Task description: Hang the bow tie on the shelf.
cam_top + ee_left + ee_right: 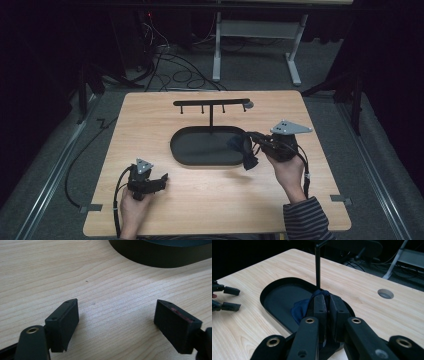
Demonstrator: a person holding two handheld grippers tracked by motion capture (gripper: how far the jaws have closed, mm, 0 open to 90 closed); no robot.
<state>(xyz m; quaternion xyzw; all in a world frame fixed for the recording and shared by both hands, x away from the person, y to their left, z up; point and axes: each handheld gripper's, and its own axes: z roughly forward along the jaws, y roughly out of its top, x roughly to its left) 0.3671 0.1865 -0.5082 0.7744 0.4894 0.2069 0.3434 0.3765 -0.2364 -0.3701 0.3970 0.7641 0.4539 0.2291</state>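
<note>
Right tongs pinch a soft, crumpled dark-blue cloth over the matte black oval tray; left tongs gape wide, empty, above the pale wood-grain surface.

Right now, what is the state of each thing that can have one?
Left gripper: open, holds nothing, over the light wooden table.
Right gripper: shut on dark blue cloth.
Dark blue cloth: pinched, hanging over the black oval tray.
Black T-shaped hook stand: upright, hooks bare.
</note>
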